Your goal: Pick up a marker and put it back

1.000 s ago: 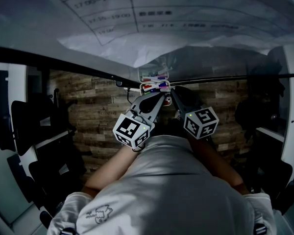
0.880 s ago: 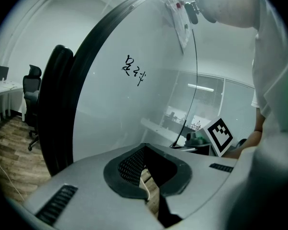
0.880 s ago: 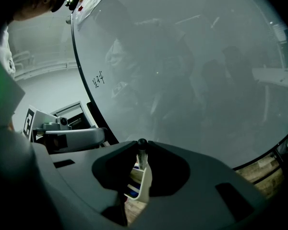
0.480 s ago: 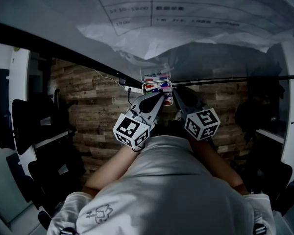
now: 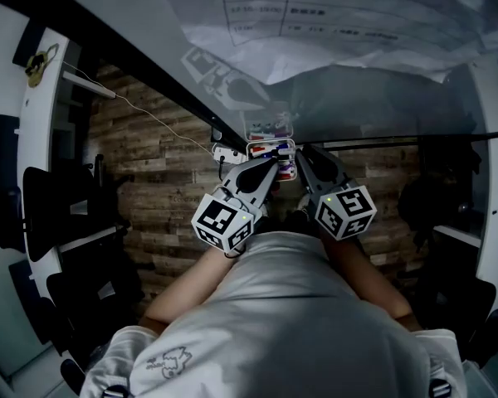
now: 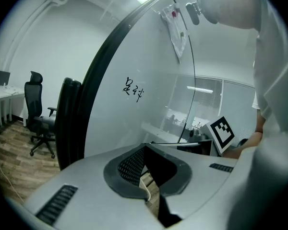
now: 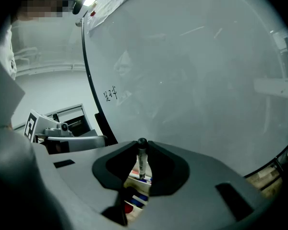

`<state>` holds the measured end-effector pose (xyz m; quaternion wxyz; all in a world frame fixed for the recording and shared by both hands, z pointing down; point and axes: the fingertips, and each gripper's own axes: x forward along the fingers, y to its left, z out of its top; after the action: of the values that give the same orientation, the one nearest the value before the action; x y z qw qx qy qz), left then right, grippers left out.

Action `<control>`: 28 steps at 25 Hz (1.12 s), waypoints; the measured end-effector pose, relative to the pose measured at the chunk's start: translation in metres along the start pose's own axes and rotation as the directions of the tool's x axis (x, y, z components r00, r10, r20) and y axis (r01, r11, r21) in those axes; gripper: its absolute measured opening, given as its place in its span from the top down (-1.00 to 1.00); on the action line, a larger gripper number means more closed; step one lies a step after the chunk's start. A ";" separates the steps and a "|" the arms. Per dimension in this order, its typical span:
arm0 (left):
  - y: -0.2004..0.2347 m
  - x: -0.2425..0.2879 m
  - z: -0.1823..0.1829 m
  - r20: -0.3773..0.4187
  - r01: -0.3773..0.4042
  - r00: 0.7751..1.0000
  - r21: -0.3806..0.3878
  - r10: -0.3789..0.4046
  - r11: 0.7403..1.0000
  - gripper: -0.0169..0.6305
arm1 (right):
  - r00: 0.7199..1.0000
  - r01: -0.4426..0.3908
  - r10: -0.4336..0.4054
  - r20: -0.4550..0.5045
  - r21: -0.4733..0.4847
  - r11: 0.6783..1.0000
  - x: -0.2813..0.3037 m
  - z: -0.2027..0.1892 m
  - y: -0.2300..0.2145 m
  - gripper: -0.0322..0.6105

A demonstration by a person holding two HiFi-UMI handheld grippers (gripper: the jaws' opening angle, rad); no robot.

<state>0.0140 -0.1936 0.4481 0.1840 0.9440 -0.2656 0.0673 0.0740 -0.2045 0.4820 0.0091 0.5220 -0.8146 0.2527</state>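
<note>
The left gripper [image 6: 145, 150] has its jaws shut together on nothing and sits idle. The marker holder [image 5: 270, 148] on the whiteboard [image 7: 197, 71] lies just ahead of both grippers' tips. The right gripper [image 7: 142, 146] is pinched narrow on a black marker [image 7: 142, 161]. The marker's long axis runs along the jaws, and the holder's coloured markers [image 7: 139, 198] show directly beyond it, so returning it looks like this gripper's job.

Above the left gripper [image 6: 145, 152], a black handwritten scribble [image 6: 133, 90] on the whiteboard [image 6: 153, 56] is unreadable; the timetable sheet [image 5: 332, 15] farther up shows "17:00-17:10"
</note>
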 end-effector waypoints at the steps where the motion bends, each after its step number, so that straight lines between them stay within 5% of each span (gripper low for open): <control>1: 0.000 -0.001 0.002 0.004 0.000 1.000 0.003 0.000 1.000 0.93 | 1.000 0.002 -0.002 0.006 -0.003 1.000 -0.001 0.002 0.001 0.67; 28: -0.026 -0.024 0.042 0.090 0.065 0.993 0.102 -0.074 0.993 0.93 | 0.987 0.018 -0.003 0.164 -0.091 0.996 -0.040 0.066 0.043 0.67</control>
<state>0.0084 -0.1778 0.3954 0.1265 0.9627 -0.2372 0.0298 0.0723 -0.1843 0.3962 -0.0321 0.5444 -0.8206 0.1710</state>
